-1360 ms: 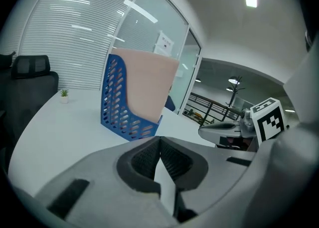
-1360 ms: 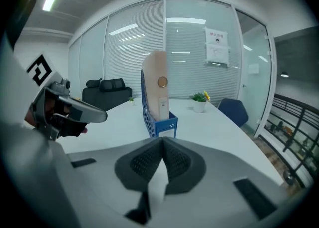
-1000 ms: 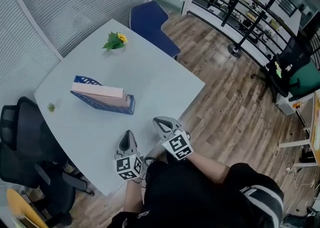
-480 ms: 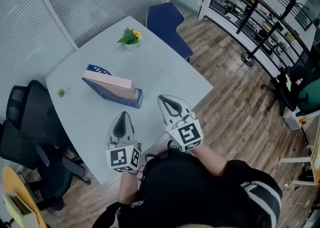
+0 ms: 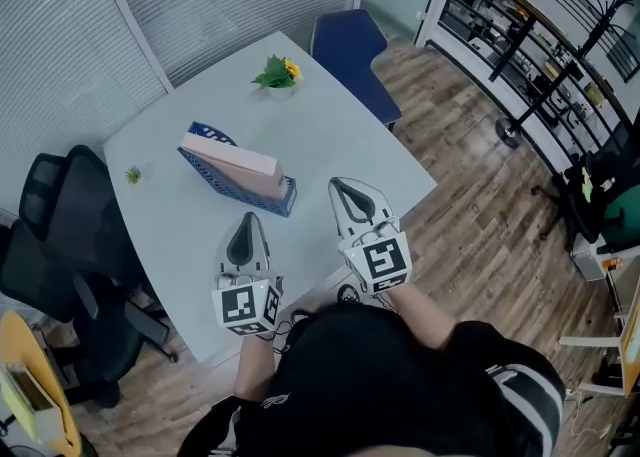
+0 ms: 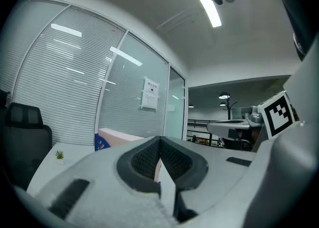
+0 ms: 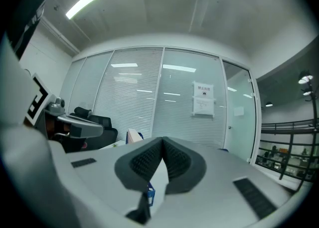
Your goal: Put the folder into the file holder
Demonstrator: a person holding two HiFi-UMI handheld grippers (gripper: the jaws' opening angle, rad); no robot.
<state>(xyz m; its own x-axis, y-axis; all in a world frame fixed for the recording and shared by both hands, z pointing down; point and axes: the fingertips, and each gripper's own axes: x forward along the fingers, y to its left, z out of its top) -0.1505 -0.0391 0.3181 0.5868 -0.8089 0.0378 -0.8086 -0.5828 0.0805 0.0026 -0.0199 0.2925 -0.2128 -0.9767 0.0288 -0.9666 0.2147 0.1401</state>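
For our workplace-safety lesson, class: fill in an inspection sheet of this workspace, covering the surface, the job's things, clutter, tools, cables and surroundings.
Surface: white table, nothing spilled on it.
Job's things: blue file holder lies mid-table; pink folder rests in it, along its top.
Clutter: yellow-flowered plant near the far edge; small green plant at the left edge.
Tools: left tool and right tool are both shut and empty, held above the table's near edge.
Cables: nothing seen.
Surroundings: black office chair at left, blue chair beyond the table, wooden floor, coat stand.
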